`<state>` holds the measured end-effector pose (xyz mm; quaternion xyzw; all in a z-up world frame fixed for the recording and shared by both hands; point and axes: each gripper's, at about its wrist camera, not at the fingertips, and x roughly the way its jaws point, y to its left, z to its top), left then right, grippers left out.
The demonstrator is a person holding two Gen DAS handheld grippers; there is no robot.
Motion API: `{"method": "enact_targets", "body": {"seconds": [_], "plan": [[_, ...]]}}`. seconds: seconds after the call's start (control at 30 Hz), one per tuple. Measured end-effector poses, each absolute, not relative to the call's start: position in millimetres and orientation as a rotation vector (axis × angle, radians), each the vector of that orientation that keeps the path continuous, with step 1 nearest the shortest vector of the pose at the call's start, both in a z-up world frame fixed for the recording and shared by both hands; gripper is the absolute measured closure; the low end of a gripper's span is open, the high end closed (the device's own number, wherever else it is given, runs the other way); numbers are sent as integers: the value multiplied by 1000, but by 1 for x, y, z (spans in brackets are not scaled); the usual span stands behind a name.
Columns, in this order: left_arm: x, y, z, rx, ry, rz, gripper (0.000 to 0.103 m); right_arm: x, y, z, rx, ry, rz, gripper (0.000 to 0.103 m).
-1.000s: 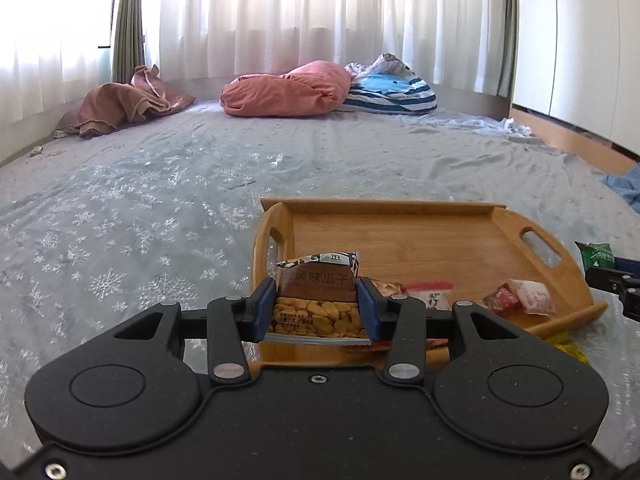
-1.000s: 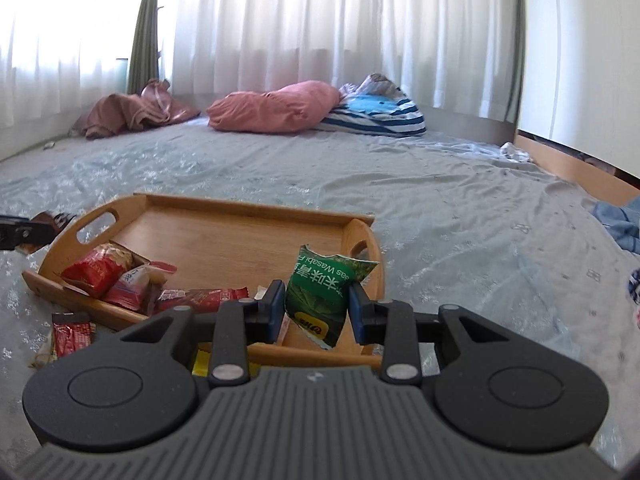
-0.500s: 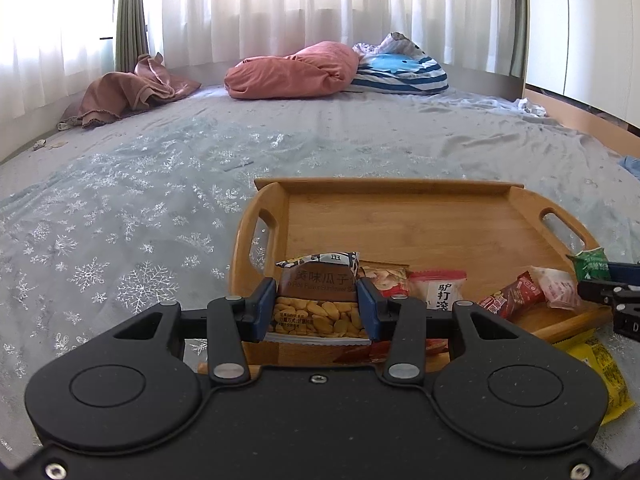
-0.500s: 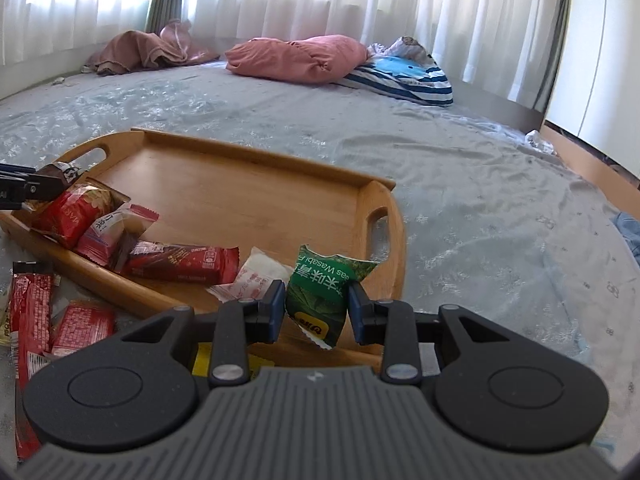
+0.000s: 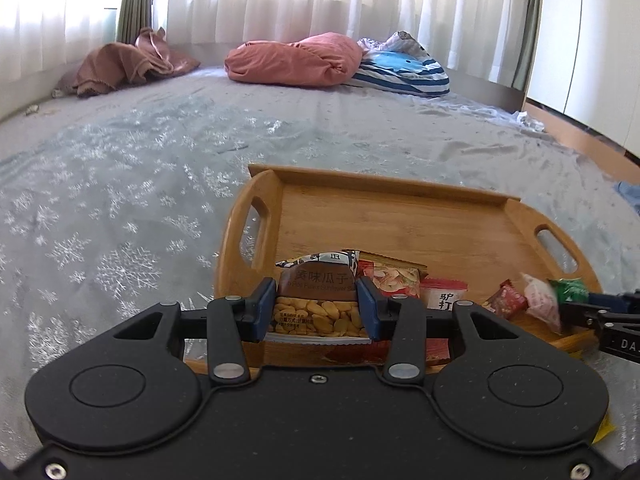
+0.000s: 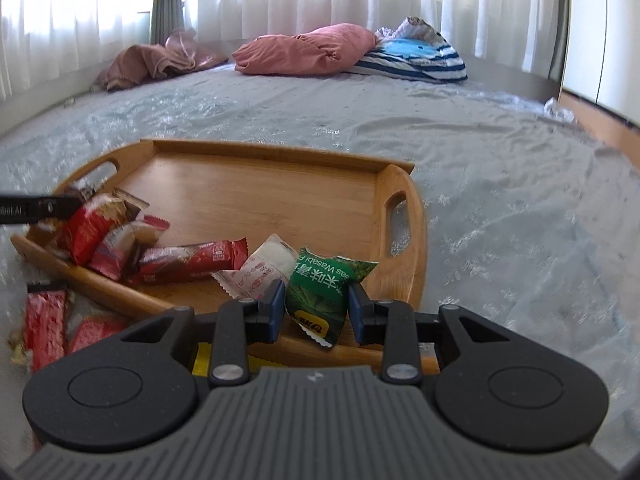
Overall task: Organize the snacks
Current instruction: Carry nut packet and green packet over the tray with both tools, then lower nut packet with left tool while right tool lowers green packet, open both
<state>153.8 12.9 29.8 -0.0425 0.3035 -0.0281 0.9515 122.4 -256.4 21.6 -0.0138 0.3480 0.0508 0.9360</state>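
The left tongs are clamped on a sunflower-seed packet, held over the near left corner of the wooden tray, which sits on a bed with a snowflake-patterned cover. The right tongs grip a green wasabi-pea packet over the tray's near right corner. Red and white snack packets lie along the tray's near edge; more red packets lie on the bed just off its near left side.
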Motion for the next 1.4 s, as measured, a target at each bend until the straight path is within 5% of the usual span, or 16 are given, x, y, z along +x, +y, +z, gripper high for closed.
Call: {"method": "enact_targets", "body": {"seconds": [0.43, 0.5, 0.73, 0.87, 1.4], "plan": [[159, 16, 24, -66, 630, -35, 63, 122, -265, 18, 61, 715, 111, 60], [157, 14, 24, -56, 625, -36, 60, 123, -265, 19, 62, 711, 107, 59], [149, 13, 29, -52, 614, -42, 34, 117, -264, 23, 70, 690, 101, 28], [139, 15, 35, -50, 608, -61, 22, 111, -262, 29, 64, 671, 114, 20], [81, 1, 46, -6, 598, -199, 8, 68, -240, 45, 59, 592, 140, 2]]}}
